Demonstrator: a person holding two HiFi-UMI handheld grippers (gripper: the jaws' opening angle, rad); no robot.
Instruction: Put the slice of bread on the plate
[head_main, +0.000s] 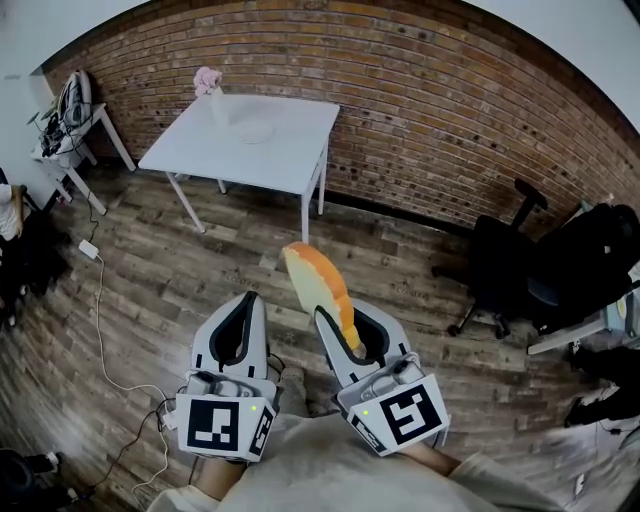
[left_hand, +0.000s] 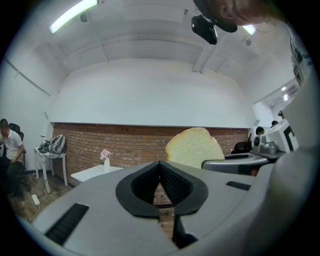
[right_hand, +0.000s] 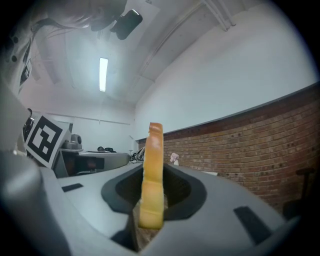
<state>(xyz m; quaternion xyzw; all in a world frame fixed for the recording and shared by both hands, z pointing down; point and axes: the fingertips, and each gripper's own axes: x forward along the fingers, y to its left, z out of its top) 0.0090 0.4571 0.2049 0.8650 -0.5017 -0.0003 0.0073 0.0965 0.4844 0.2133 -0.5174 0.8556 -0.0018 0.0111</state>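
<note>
The right tongs (head_main: 333, 318) are clamped on the slice of bread (head_main: 318, 283). The slice stands on edge between the pads, its browned crust up and most of it sticking out past the tips. The left tongs (head_main: 247, 302) are beside them at the same level, jaws together with nothing between. Both point level across the room, over the wooden floor (head_main: 160, 270). The plate (head_main: 255, 131) lies on the white worktop (head_main: 295, 155), well away from the bread, at the far side of the room against the brick wall (head_main: 420, 90). A small vase of pink flowers (head_main: 208, 84) stands at the worktop's back corner, just beside the plate. Between the tongs and the worktop there is only a stretch of floorboards. A white cable (head_main: 100, 320) with a plug block trails along the floor on the left, off that line. A black office chair (head_main: 505, 265) sits to the right near the wall, and a small side table (head_main: 85, 135) carrying a bag stands in the far left corner. A person (left_hand: 10, 145) stands at the left edge of the left gripper view.
</note>
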